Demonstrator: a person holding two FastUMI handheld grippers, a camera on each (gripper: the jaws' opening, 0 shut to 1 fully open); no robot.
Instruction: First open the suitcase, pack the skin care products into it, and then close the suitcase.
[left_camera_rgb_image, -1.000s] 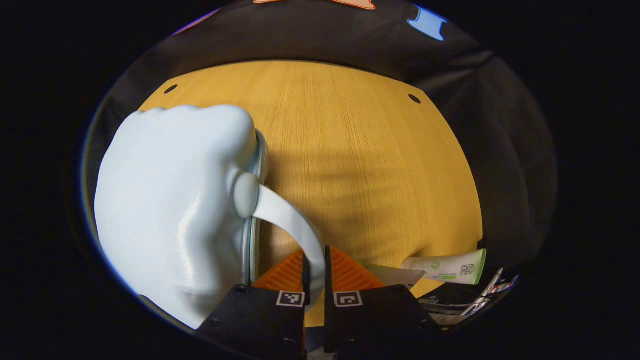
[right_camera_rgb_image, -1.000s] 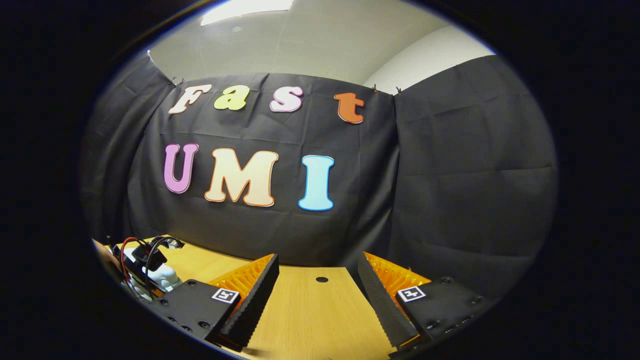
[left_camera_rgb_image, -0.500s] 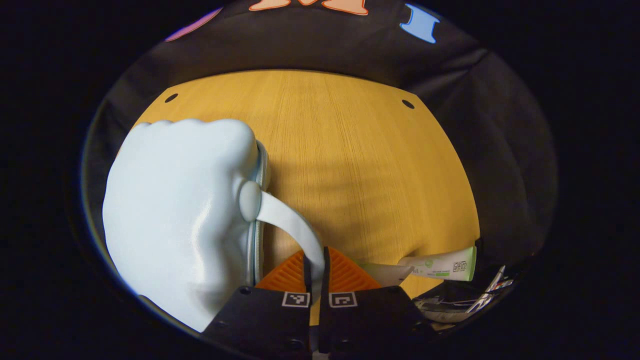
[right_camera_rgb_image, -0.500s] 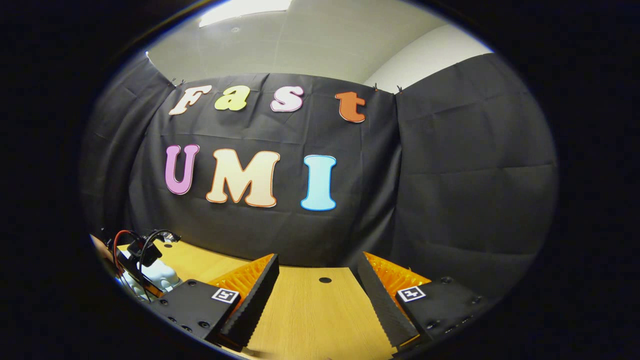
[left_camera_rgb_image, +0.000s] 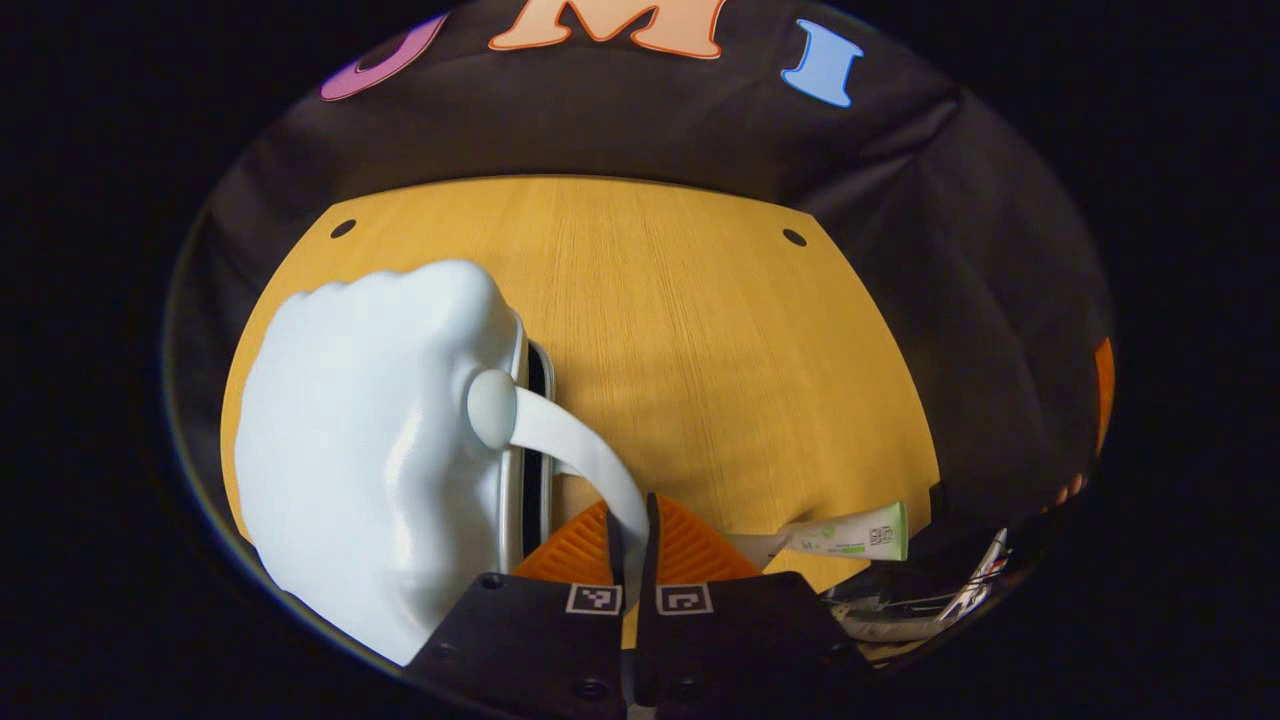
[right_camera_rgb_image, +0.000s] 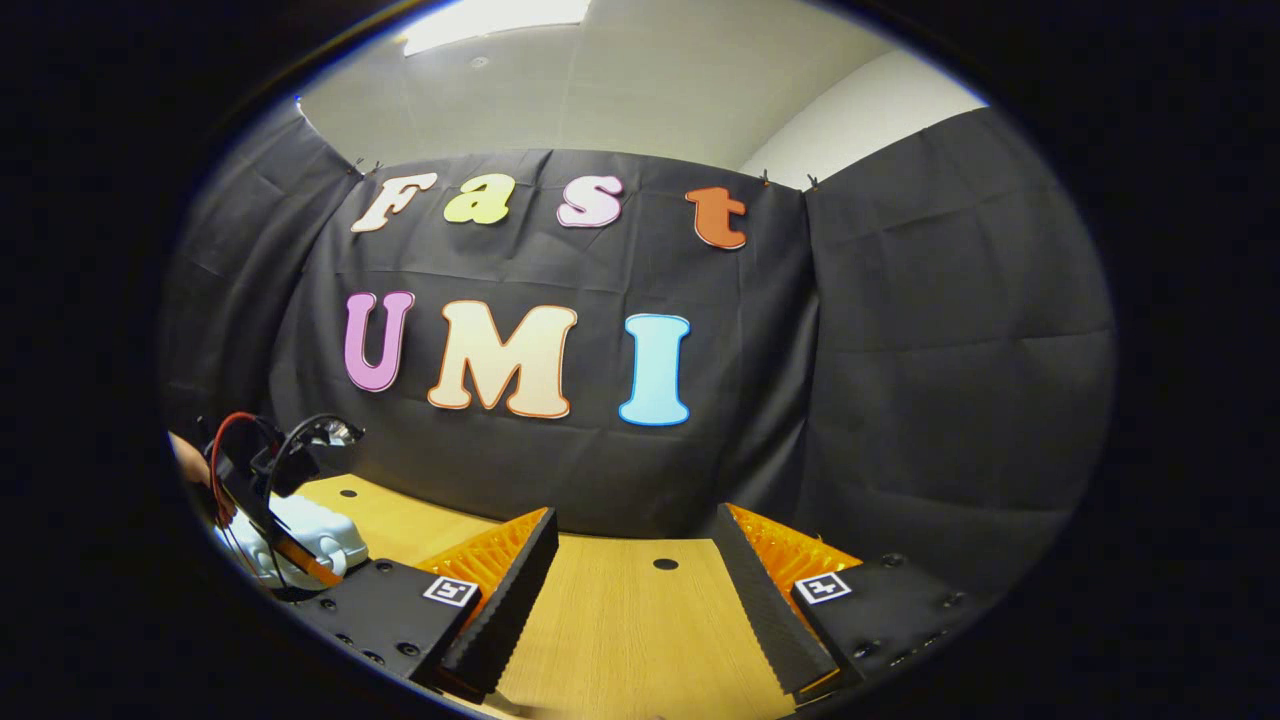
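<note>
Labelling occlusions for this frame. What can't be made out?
- Left gripper view: suitcase interior, just a dark gap under the raised lid.
- Left gripper view: tube, near end behind the left gripper; label too small.
- Right gripper view: suitcase mostly hidden by the other gripper's cables.

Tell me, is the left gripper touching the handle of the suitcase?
Touching. In the left gripper view, the left gripper has both fingers closed on the handle of the suitcase, with no gap visible between them.
</note>
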